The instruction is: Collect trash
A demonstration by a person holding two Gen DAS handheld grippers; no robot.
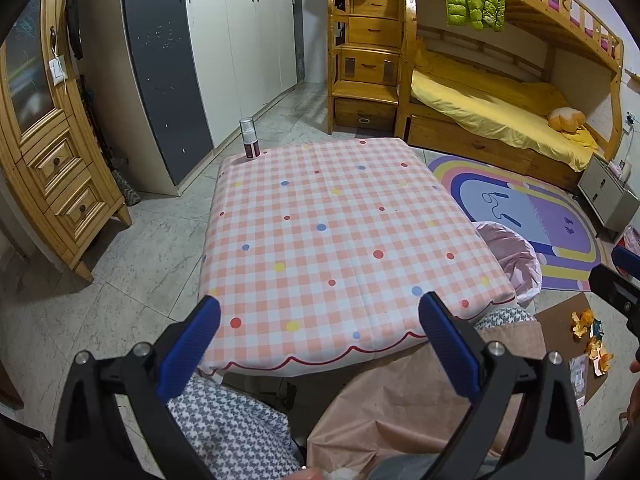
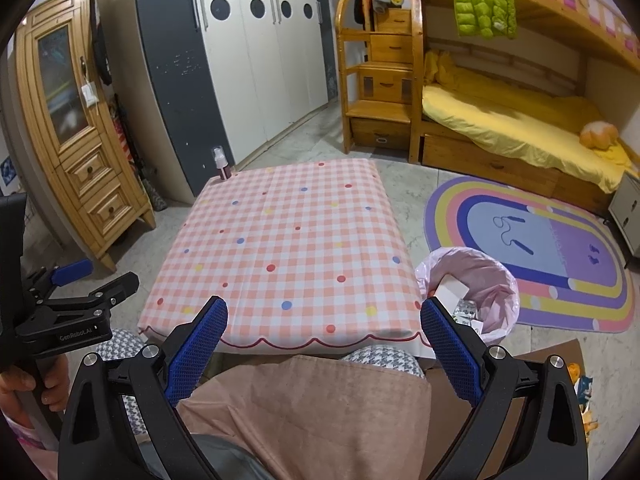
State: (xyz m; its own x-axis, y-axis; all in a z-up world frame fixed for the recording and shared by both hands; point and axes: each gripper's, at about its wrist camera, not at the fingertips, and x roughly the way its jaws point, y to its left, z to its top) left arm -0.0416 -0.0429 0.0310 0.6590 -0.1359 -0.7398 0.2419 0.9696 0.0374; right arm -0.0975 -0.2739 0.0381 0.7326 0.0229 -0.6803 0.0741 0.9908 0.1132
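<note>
Trash: orange peel scraps (image 1: 592, 338) on brown cardboard (image 1: 560, 320), floor, right of checked table (image 1: 320, 220).
Nearer: right gripper (image 2: 324, 336), jaws wide, empty.
Left gripper (image 1: 320, 328): wide, empty.
Bin: pink-lined wastebasket (image 2: 492, 280) beside them.

Both fisheye views are evenly and brightly lit, with soft shadows. Straight lines bow strongly toward dark, vignetted corners. Focus is sharp throughout, without glare.
</note>
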